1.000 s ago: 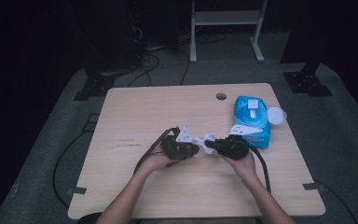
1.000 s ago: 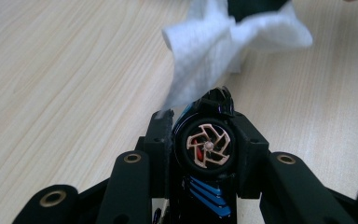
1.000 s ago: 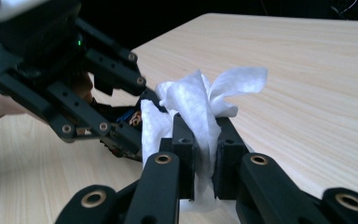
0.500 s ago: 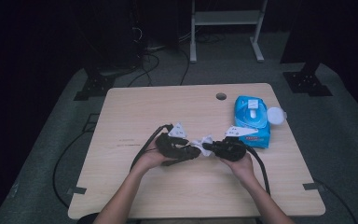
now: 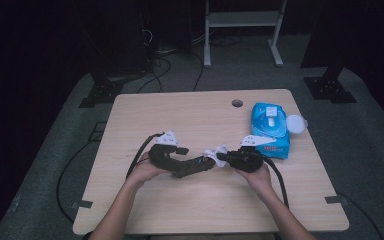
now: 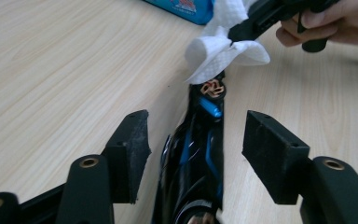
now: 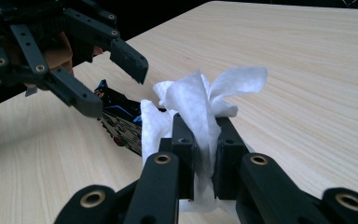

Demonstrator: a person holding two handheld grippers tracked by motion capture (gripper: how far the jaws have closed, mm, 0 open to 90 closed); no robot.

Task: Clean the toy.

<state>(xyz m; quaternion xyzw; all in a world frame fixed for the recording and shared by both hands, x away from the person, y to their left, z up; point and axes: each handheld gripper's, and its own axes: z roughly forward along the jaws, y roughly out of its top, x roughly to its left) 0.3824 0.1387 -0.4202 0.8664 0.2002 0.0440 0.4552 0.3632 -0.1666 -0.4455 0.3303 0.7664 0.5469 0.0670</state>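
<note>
My right gripper is shut on a crumpled white wipe near the table's middle. A long black and blue object with a coppery tip lies on the table, that tip just under the wipe. My left gripper is open and straddles the object; its jaws have just been opening, and the pads stand clear of it on both sides. The left gripper also appears in the right gripper view, hovering over the object.
A blue pack of wipes with its round white lid flipped open lies right of the right hand. A cable hole sits near the table's far edge. Cables trail off the front from both grippers.
My left gripper has slid to the left, away from the right one, and its jaws have opened off the black and blue object. The right gripper with the wipe has stayed put.
</note>
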